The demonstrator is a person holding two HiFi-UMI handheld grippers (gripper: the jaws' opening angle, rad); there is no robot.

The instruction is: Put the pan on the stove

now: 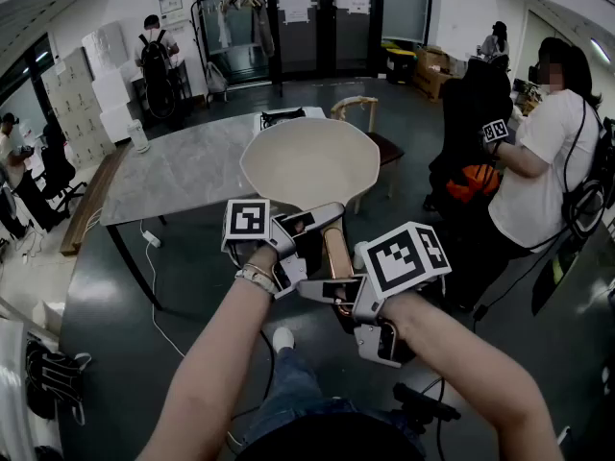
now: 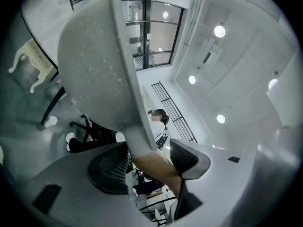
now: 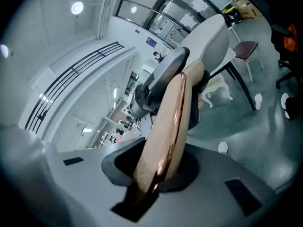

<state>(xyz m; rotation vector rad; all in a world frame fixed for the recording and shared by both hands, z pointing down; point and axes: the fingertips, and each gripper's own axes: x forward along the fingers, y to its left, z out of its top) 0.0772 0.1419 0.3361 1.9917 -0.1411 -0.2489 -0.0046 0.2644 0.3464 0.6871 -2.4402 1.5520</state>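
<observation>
- Pan [image 1: 309, 161] aloft, off the near right edge of the surface [image 1: 183, 176]
- Left claw [image 1: 312, 224] closed wide on its handle [image 1: 336, 257], right claw [image 1: 332, 291] clamped on the handle's end
- Risk: the 2 grips twisting apart could tip the pan

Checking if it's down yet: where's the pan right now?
Head view, centre: the pan is up in the air, its handle clamped by the left gripper and right gripper, near the table's front edge.

The pan [image 1: 309, 161] hangs before the table [image 1: 183, 173], a chair [image 1: 357, 109] behind, a person [image 1: 538, 161] at right.
</observation>
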